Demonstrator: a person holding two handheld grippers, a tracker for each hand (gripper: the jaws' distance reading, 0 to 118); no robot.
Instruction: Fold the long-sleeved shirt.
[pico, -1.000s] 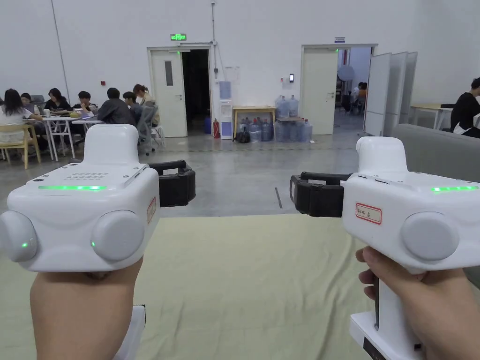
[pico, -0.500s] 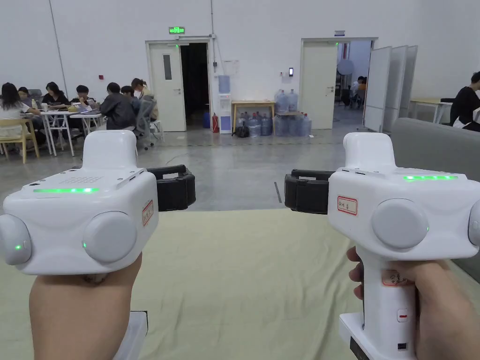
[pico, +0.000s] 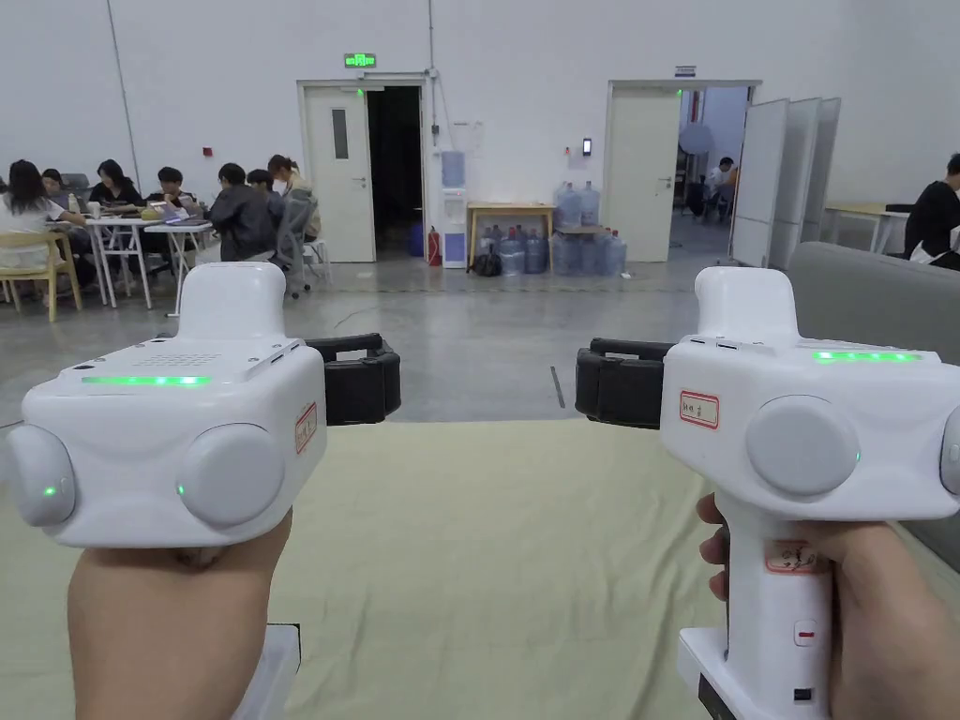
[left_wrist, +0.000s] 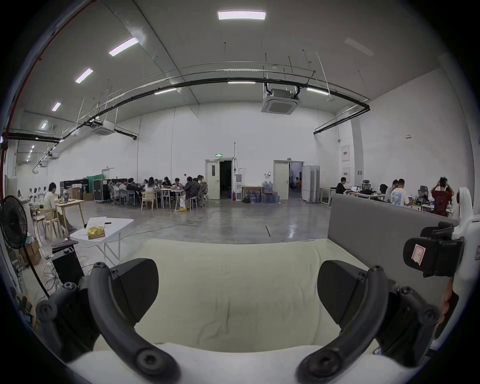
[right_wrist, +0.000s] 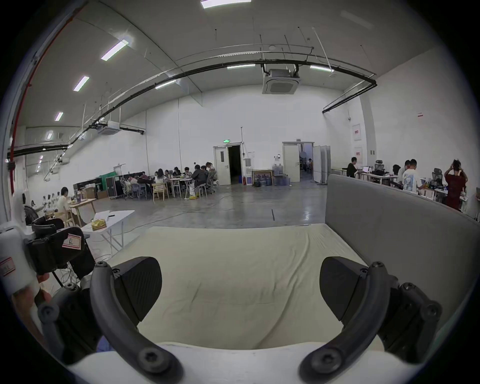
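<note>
Both grippers are held up level, side by side, above a surface spread with a pale yellow-green sheet (pico: 487, 562), pointing away from the person toward the open hall. The left gripper (pico: 375, 382) sits in the left hand (pico: 169, 628), a green light strip glowing on its white housing. In the left gripper view its black fingers (left_wrist: 135, 288) stand wide apart with nothing between them, the sheet (left_wrist: 233, 285) showing through the gap. The right gripper (pico: 600, 386) is gripped by the right hand (pico: 862, 619) around its white handle. In the right gripper view its fingers (right_wrist: 139, 288) are likewise spread wide and hold nothing. The two grippers are near each other but apart, at about the same height.

The sheet is lightly creased and bare where it can be seen; the long-sleeved shirt cannot be made out on it.

A grey padded panel (pico: 872, 300) rises along the right side of the sheet. Beyond lies a polished concrete floor (pico: 469, 328). People (pico: 234, 216) sit around tables at the far left, and water bottles (pico: 572, 248) are clustered against the back wall between two doors.
</note>
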